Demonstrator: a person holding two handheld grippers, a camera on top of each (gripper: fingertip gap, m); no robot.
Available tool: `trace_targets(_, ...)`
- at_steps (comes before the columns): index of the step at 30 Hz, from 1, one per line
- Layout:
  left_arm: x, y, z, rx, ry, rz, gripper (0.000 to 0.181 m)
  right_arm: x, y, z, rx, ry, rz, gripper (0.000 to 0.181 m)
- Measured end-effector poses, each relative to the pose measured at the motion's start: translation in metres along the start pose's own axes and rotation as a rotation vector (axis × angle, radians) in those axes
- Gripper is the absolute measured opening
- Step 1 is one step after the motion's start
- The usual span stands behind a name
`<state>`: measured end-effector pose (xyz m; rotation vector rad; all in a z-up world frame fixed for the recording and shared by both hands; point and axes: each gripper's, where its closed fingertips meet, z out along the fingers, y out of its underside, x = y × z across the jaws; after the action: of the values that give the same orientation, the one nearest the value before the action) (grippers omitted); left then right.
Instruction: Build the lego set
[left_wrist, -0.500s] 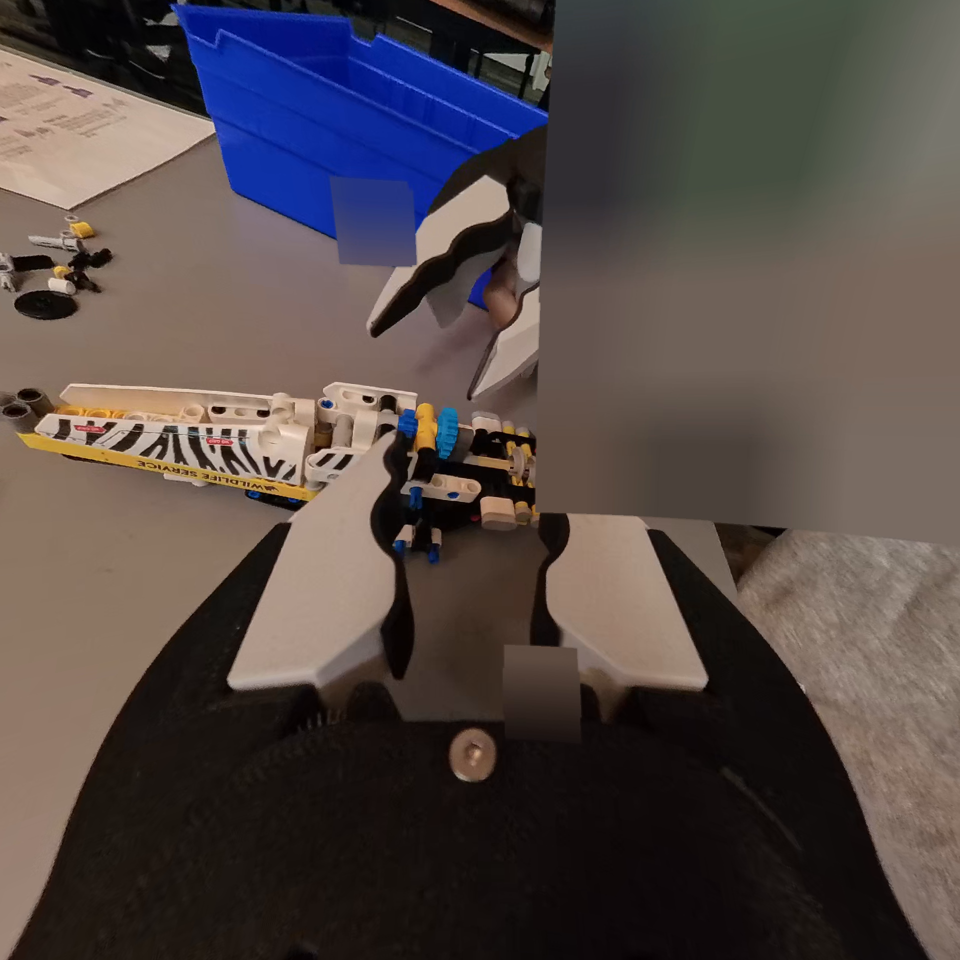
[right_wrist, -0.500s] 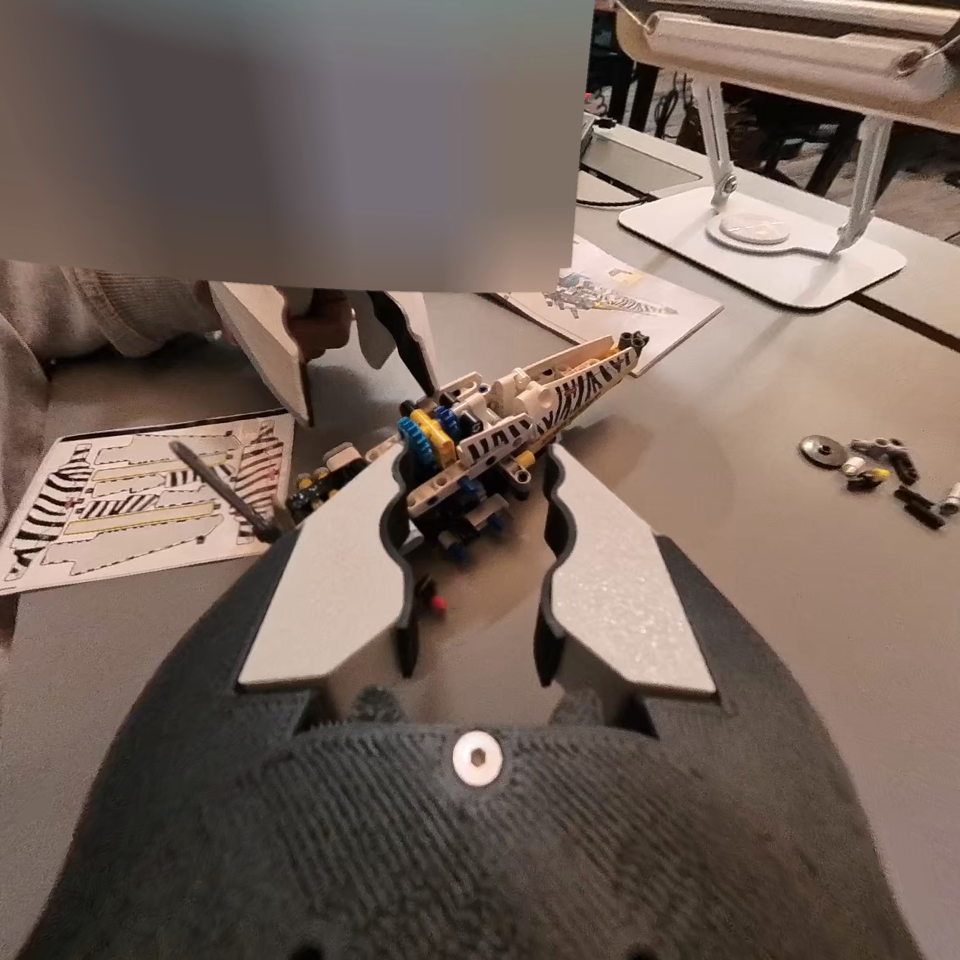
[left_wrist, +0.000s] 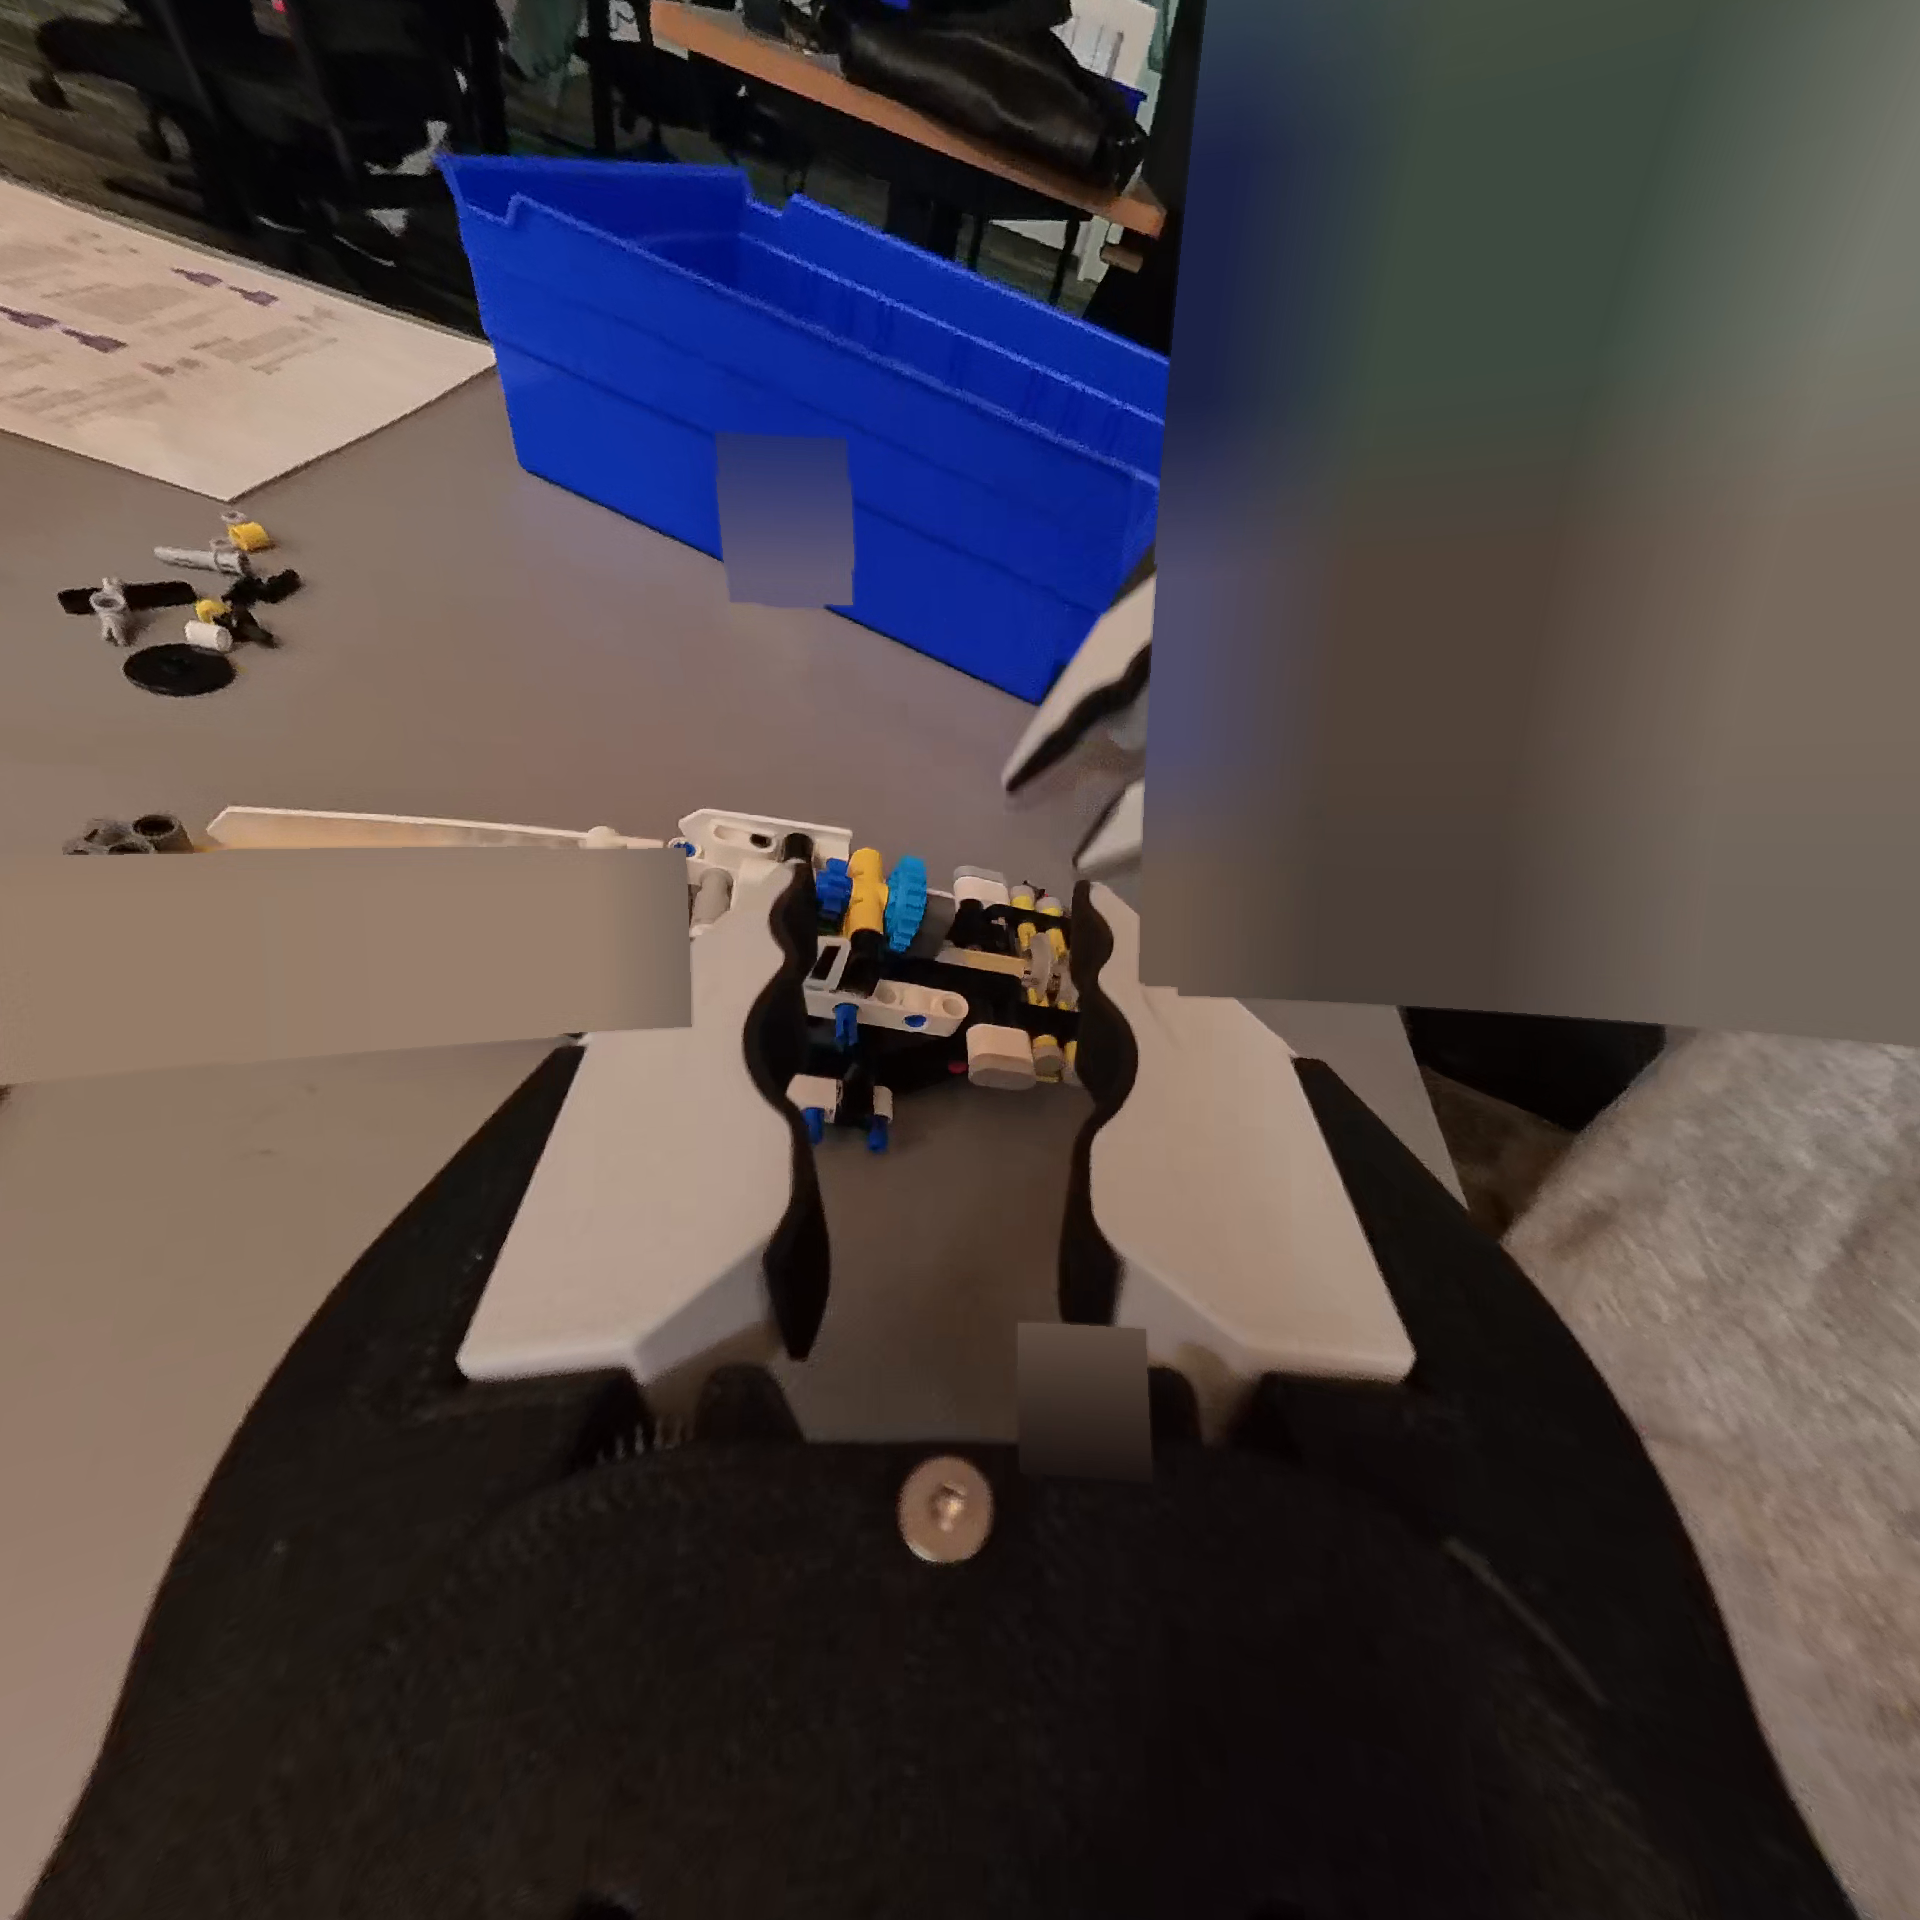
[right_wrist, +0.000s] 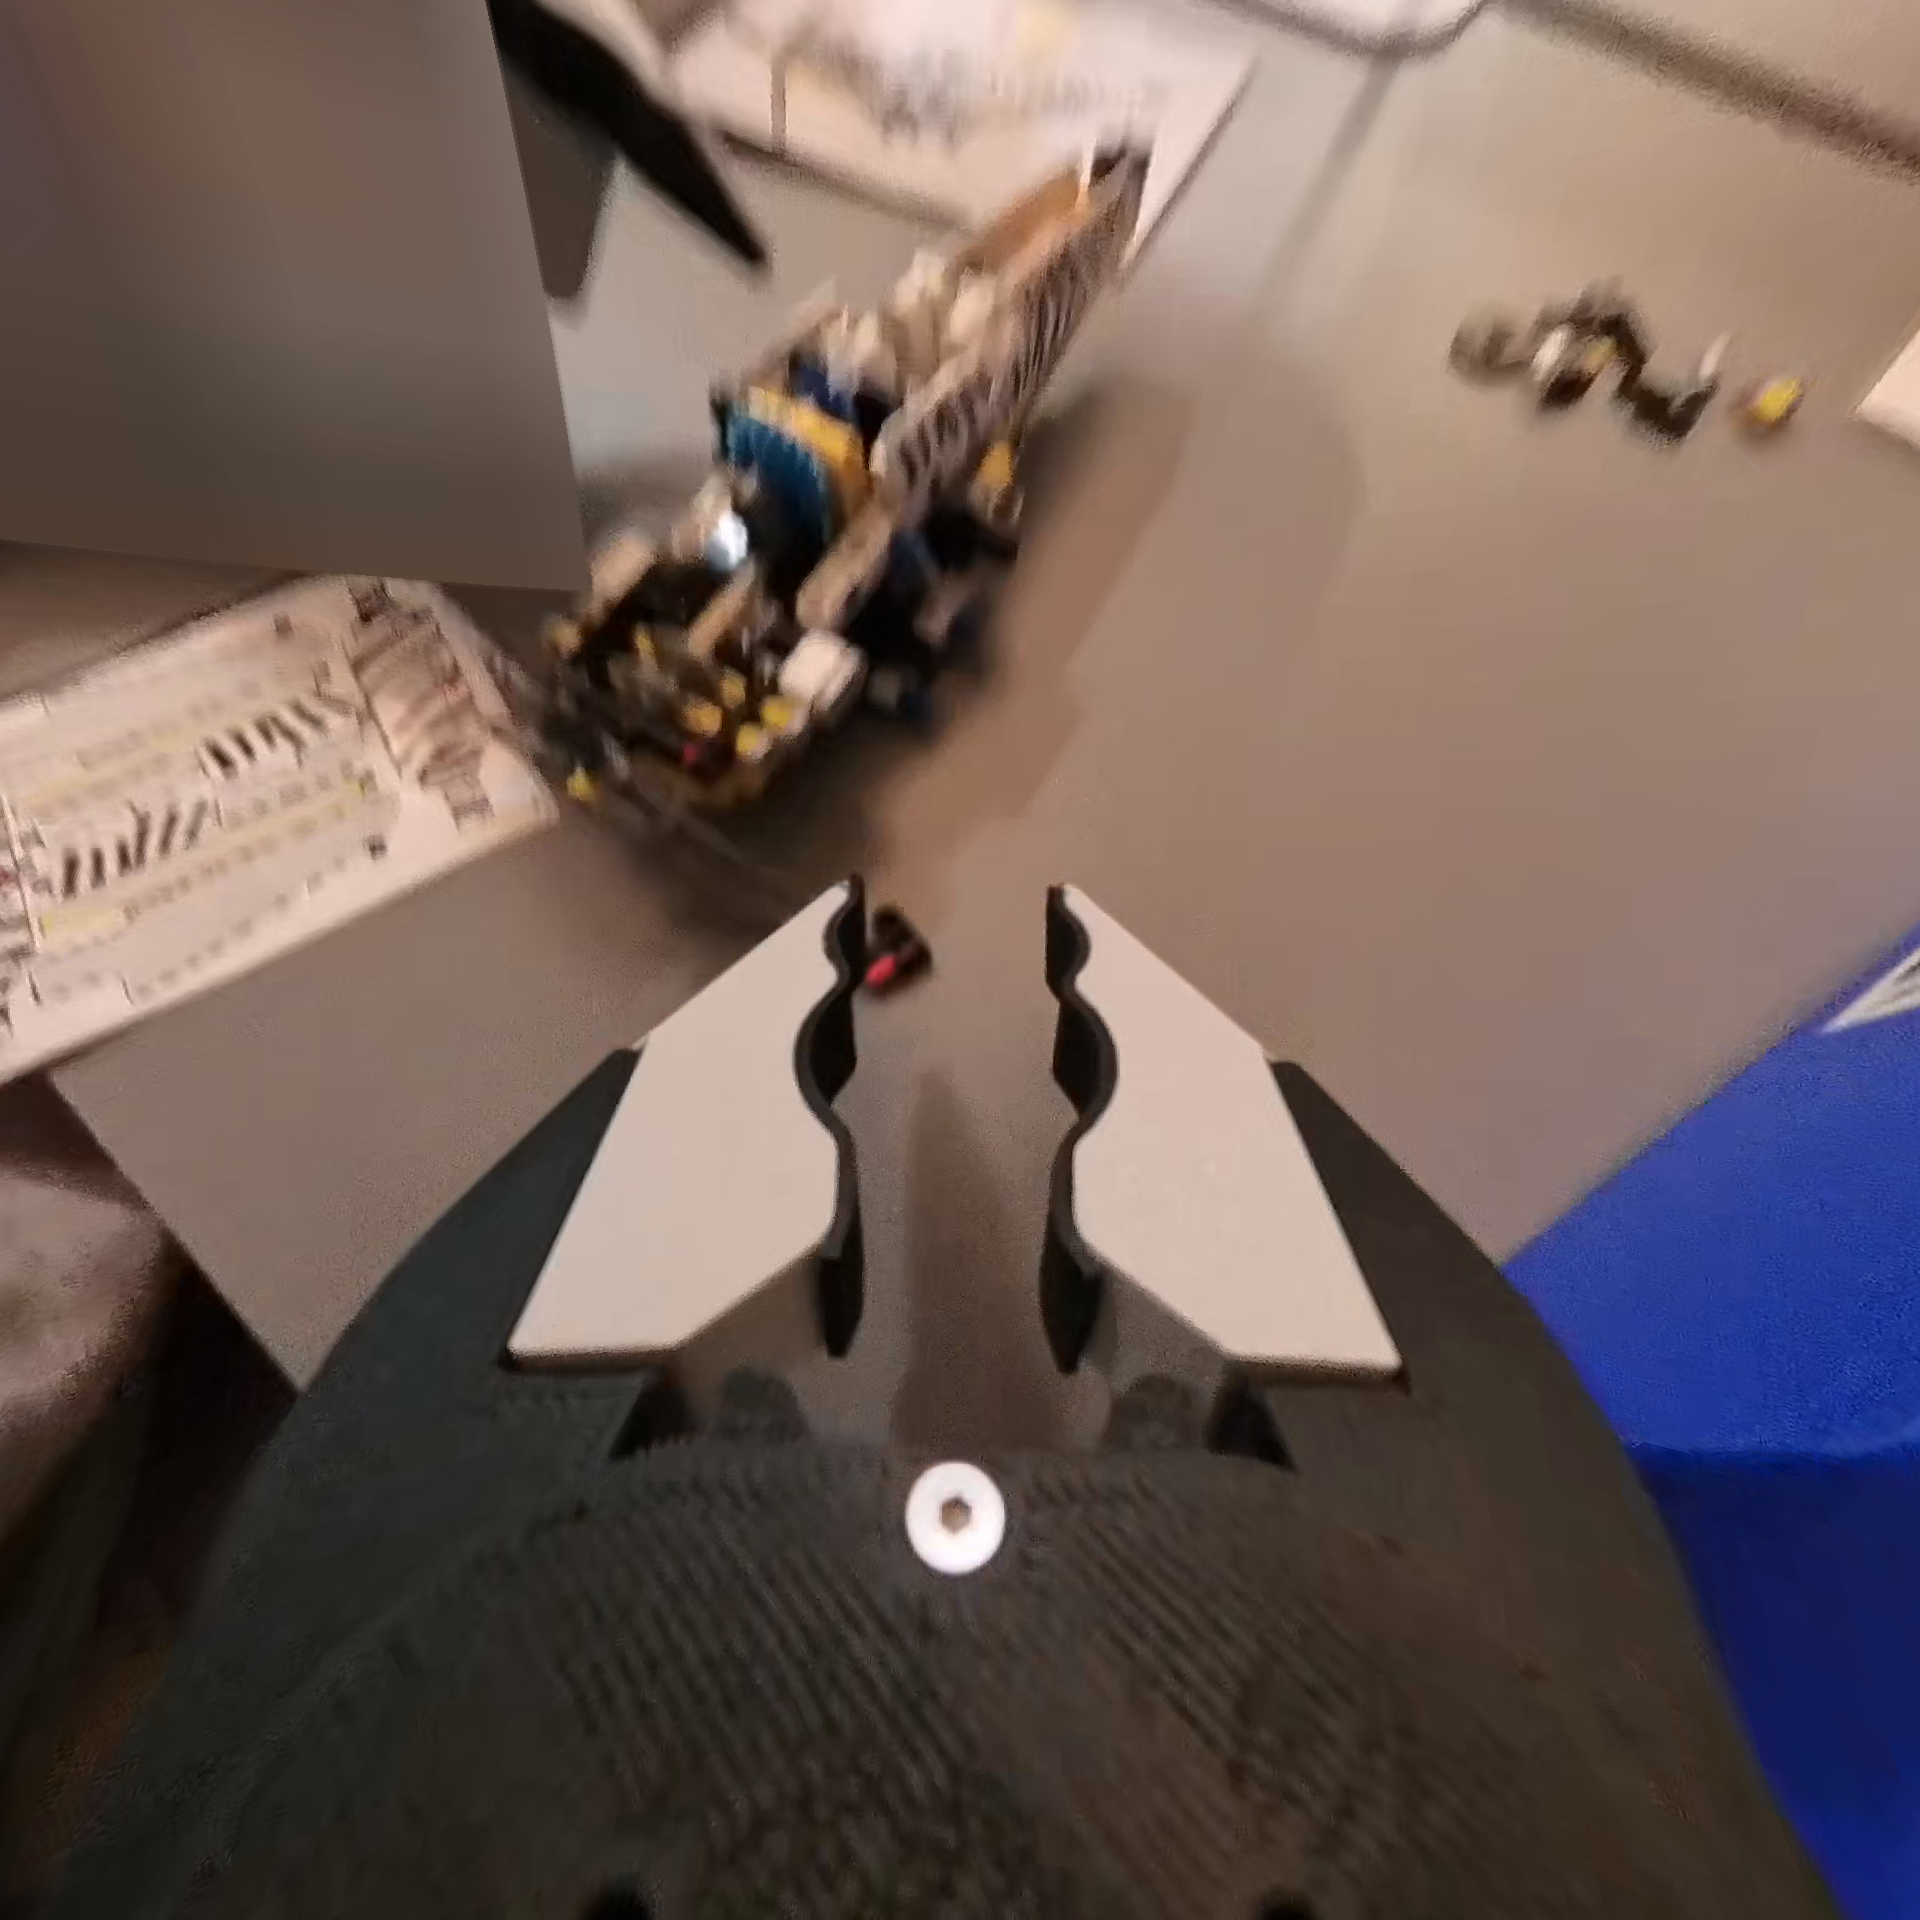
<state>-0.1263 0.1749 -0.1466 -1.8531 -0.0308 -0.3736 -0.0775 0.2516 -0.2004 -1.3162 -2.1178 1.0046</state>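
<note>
The part-built lego model (left_wrist: 914, 966), white with blue and yellow gears, lies on the grey table; a patch hides its long body. My left gripper (left_wrist: 935, 904) is open, its fingers on either side of the model's gear end. My right gripper (right_wrist: 951, 904) is open and empty, well back from the model (right_wrist: 831, 520), which is blurred in the right wrist view. A small red and black piece (right_wrist: 894, 951) lies on the table by its left fingertip. The right gripper's fingertips (left_wrist: 1091, 727) show beyond the model in the left wrist view.
A blue bin (left_wrist: 831, 416) stands behind the model and shows at the right edge of the right wrist view (right_wrist: 1714, 1299). Small loose parts (left_wrist: 177, 603) lie at far left, also (right_wrist: 1621, 364). A sticker sheet (right_wrist: 239, 769) and a printed sheet (left_wrist: 187, 343) lie on the table. Left tips to right tips: about 11 cm.
My right gripper has pulled back from the model, moving fast, so its view is blurred. My left gripper has moved forward, so its fingers now straddle the model's gear end.
</note>
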Motion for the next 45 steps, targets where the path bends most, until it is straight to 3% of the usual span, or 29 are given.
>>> trace_targets(2, 0.003, -0.003, 0.000, 0.012, -0.008, 0.022, 0.047, -0.006, 0.021, 0.003, -0.069, -0.008, 0.012, 0.033)
trace_targets(5, 0.015, -0.008, 0.004, 0.026, -0.012, 0.074, 0.048, -0.009, 0.028, 0.006, -0.046, 0.003, 0.007, 0.031)
trace_targets(9, 0.036, -0.004, 0.019, -0.015, -0.010, 0.161, 0.050, -0.007, 0.015, 0.004, 0.019, 0.024, 0.008, 0.030)
trace_targets(12, 0.045, -0.007, 0.020, -0.015, -0.046, 0.208, 0.047, -0.027, -0.013, -0.003, 0.137, -0.049, -0.023, 0.031)
trace_targets(14, 0.048, -0.014, 0.014, 0.028, -0.060, 0.189, 0.046, -0.044, -0.028, -0.005, 0.208, -0.118, -0.024, 0.034)
trace_targets(18, 0.045, -0.023, -0.005, 0.090, -0.092, 0.121, 0.046, -0.054, -0.016, 0.007, 0.126, -0.155, 0.023, 0.043)
trace_targets(23, 0.036, -0.026, -0.031, 0.139, -0.181, 0.099, 0.047, -0.079, -0.021, 0.018, 0.144, -0.194, 0.059, 0.044)
trace_targets(32, -0.010, -0.025, -0.079, 0.342, -0.391, 0.101, 0.046, -0.142, -0.066, 0.059, 0.186, -0.222, -0.037, 0.051)
trace_targets(35, -0.012, -0.038, -0.104, 0.480, -0.347, -0.005, 0.046, -0.135, -0.069, 0.050, 0.200, -0.198, -0.014, 0.049)
trace_targets(38, -0.022, -0.042, -0.123, 0.587, -0.366, -0.079, 0.044, -0.107, -0.065, 0.025, 0.258, -0.142, 0.089, 0.046)
trace_targets(43, -0.019, -0.041, -0.117, 0.567, -0.347, -0.071, 0.044, -0.028, -0.015, -0.004, 0.201, 0.125, 0.282, 0.042)
trace_targets(45, -0.015, -0.041, -0.114, 0.549, -0.378, -0.007, 0.042, -0.014, 0.003, -0.008, 0.166, 0.187, 0.317, 0.043)
